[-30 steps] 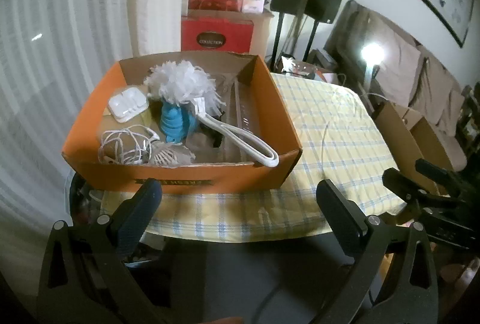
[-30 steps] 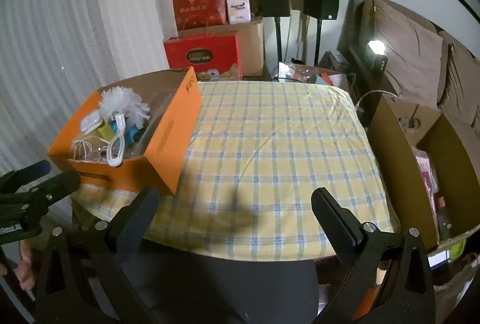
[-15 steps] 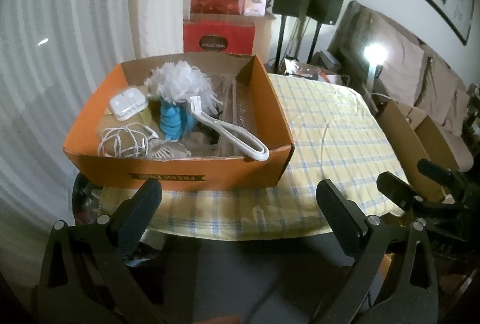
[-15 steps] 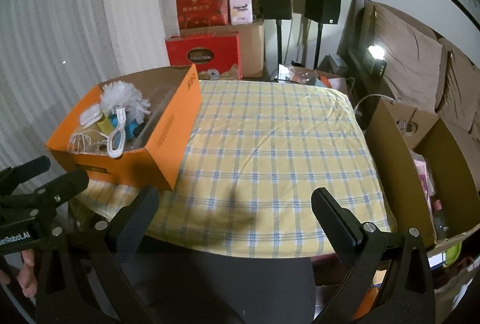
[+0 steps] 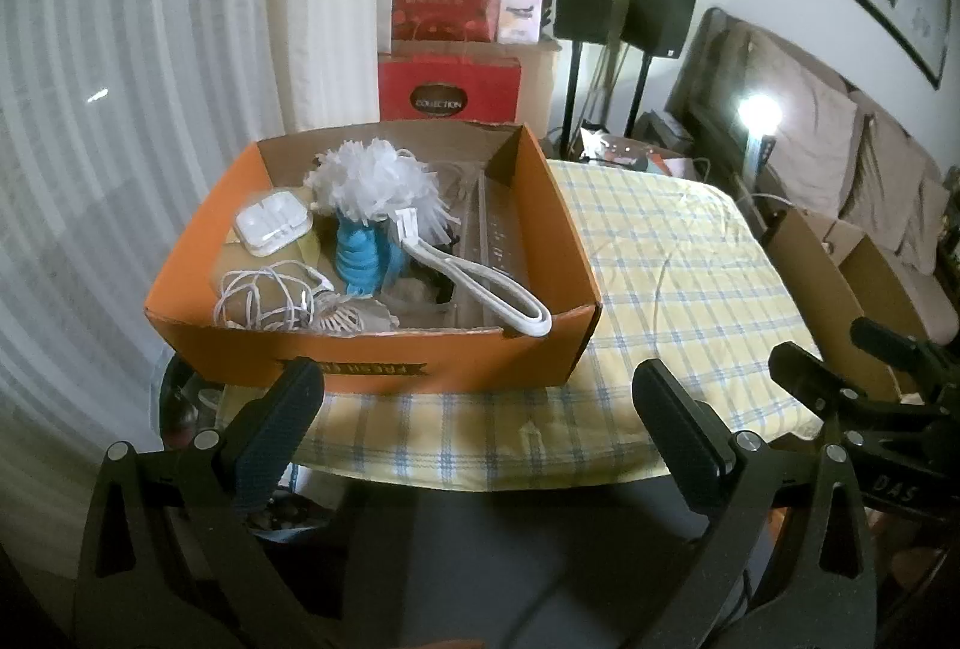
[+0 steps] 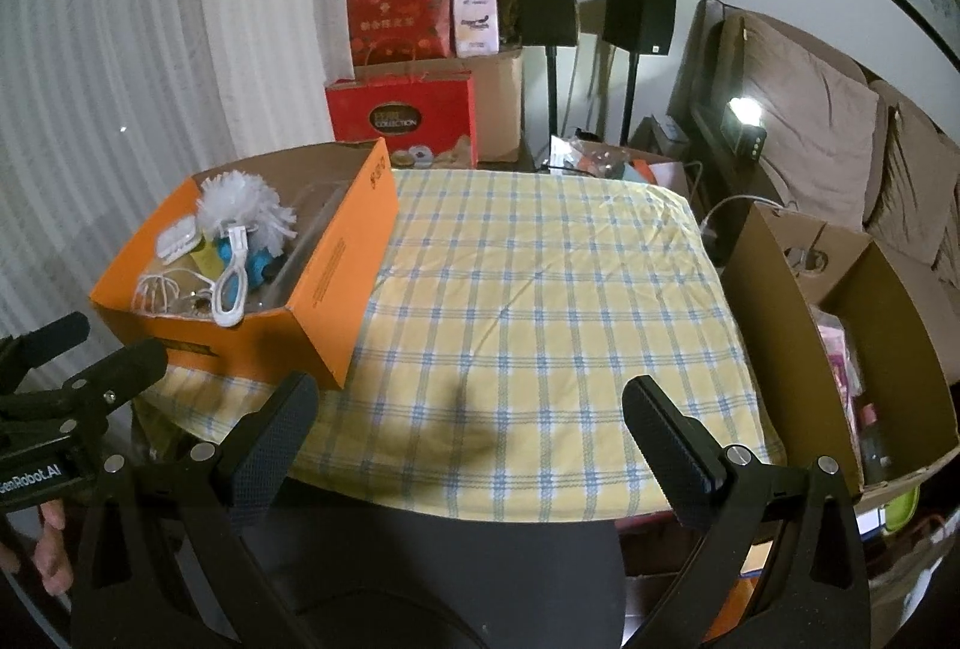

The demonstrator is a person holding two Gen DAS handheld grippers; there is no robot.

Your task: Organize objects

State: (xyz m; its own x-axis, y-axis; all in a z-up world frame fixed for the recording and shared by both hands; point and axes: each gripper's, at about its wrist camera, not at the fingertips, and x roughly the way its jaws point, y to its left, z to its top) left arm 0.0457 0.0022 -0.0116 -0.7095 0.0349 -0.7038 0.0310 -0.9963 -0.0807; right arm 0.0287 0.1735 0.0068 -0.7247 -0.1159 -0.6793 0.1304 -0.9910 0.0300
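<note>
An orange cardboard box [image 5: 366,361] [image 6: 336,277] sits on the left end of a yellow checked tablecloth [image 6: 540,313]. Inside it lie a white fluffy duster head [image 5: 372,187], a blue object [image 5: 360,259], a white handled tool [image 5: 480,283], a white earphone case [image 5: 273,226] and a tangle of white cable [image 5: 264,298]. My left gripper [image 5: 477,403] hangs open just in front of the box's near wall, holding nothing. My right gripper [image 6: 465,421] is open and empty over the table's near edge, right of the box.
A brown open carton [image 6: 852,337] with items stands right of the table. Red gift bags [image 6: 402,114], a cardboard box and two black speakers [image 6: 543,0] line the far wall. A sofa with cushions [image 6: 828,132] is at the right, a white curtain [image 5: 120,108] at the left.
Both grippers have drawn back and risen slightly, so the box and table look a bit farther away. The jaws stay open and nothing in the box has moved.
</note>
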